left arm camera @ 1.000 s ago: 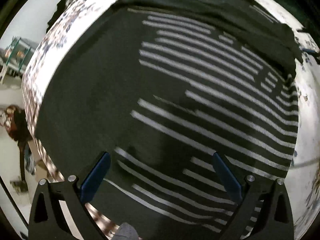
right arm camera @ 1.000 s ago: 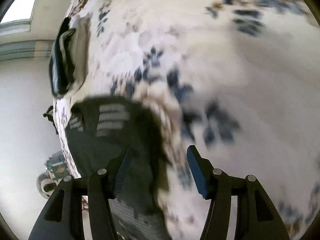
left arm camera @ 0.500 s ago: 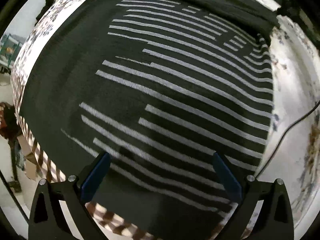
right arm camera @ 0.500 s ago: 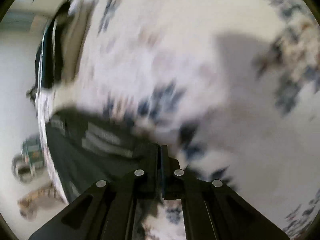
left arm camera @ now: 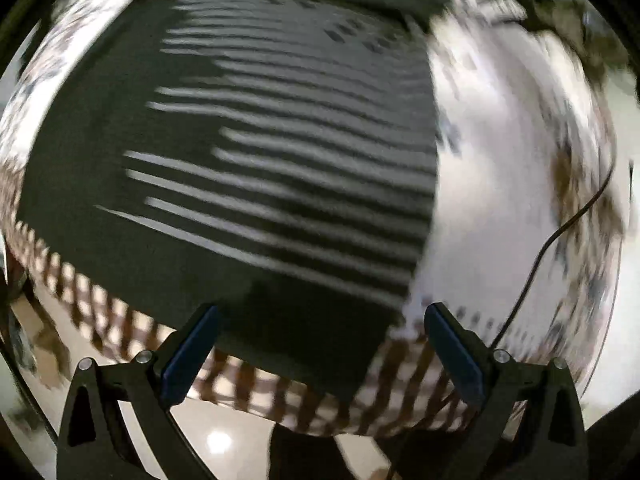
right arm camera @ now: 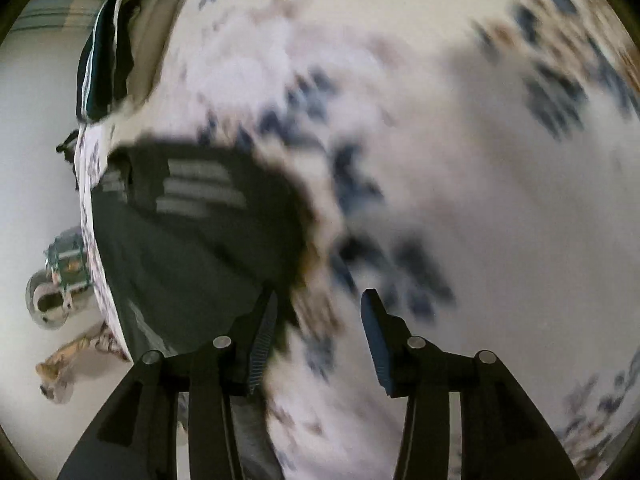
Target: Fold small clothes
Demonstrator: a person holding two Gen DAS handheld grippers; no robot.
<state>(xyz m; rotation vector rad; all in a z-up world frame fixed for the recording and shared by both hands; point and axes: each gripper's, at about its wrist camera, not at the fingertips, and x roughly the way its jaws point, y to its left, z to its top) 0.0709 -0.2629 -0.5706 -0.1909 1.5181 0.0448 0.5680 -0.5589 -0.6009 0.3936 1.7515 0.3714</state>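
Note:
A dark garment with white stripes (left arm camera: pixel 280 160) lies spread flat on the floral tablecloth (left arm camera: pixel 500 160). My left gripper (left arm camera: pixel 320 312) points down over the garment's near edge, close to its right corner. It is open wide and holds nothing. In the right wrist view the same dark garment (right arm camera: pixel 192 232) lies to the left. My right gripper (right arm camera: pixel 320 298) hovers at the garment's rounded edge with its jaws opening. Only the floral tablecloth (right arm camera: pixel 460 140) shows between them, and its left finger (right arm camera: pixel 264 332) is over the garment's border. Both views are motion-blurred.
A thin black cable (left arm camera: pixel 560 232) runs across the cloth on the right. The cloth's brown-checked border (left arm camera: pixel 100 312) hangs over the near table edge. A pile of dark clothes (right arm camera: pixel 108 52) sits at the far end. Clutter (right arm camera: pixel 64 272) stands on the floor.
The left gripper has slid across the garment to its near right corner, staying open. The right gripper was open, snapped shut half a second ago, and has opened again empty.

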